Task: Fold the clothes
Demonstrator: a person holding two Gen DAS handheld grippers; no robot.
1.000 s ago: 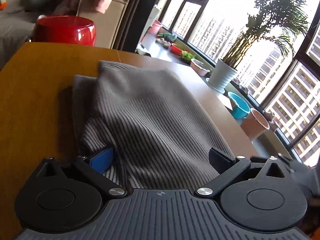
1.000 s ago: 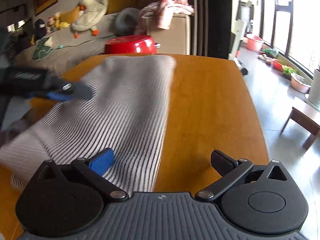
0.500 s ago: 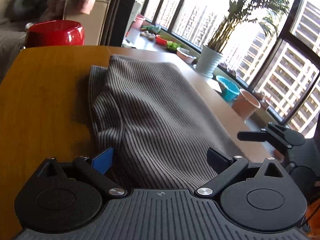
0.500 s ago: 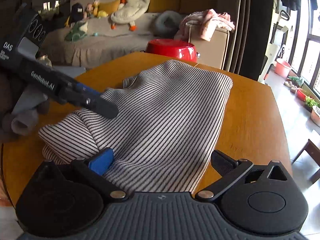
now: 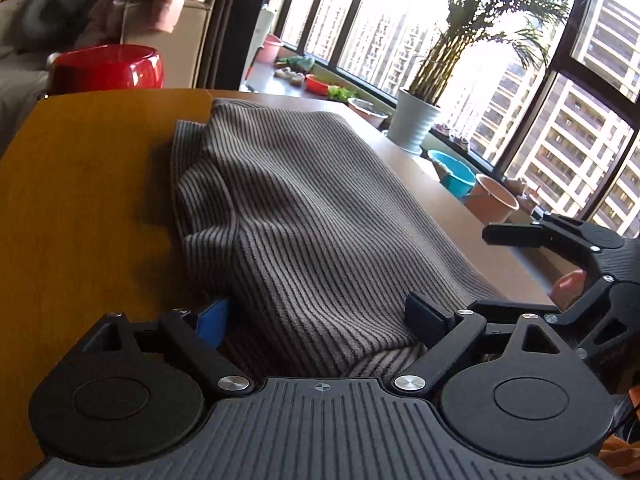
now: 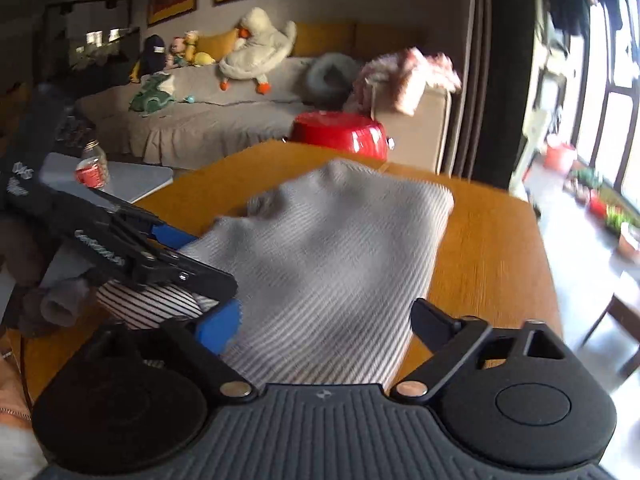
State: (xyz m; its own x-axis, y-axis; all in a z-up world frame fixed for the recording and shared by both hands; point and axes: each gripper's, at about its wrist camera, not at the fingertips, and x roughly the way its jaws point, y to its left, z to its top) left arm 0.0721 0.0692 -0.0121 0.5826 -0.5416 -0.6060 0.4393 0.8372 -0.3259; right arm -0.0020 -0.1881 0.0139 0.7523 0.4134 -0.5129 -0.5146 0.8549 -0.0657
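Note:
A grey striped garment [image 5: 312, 208] lies folded and rumpled on the wooden table [image 5: 80, 184]. My left gripper [image 5: 320, 312] is open, its fingers wide apart on either side of the garment's near end. At the right of the left wrist view, my right gripper [image 5: 480, 270] is open at the table's edge. In the right wrist view the garment [image 6: 340, 248] is blurred and humped. My right gripper [image 6: 326, 324] straddles its near edge, open. My left gripper [image 6: 208, 262] reaches in from the left over a striped fold.
A red pot [image 5: 108, 72] sits past the table's far end, before a sofa [image 6: 248, 92] with plush toys. A potted plant [image 5: 412, 124], a blue bowl [image 5: 456, 176] and a pink pot [image 5: 496, 204] line the window sill. A stool [image 6: 616, 312] stands right of the table.
The right gripper has come into the left wrist view at the right. The right wrist view has swung, with the left gripper closer in it. The garment has become more bunched and humped.

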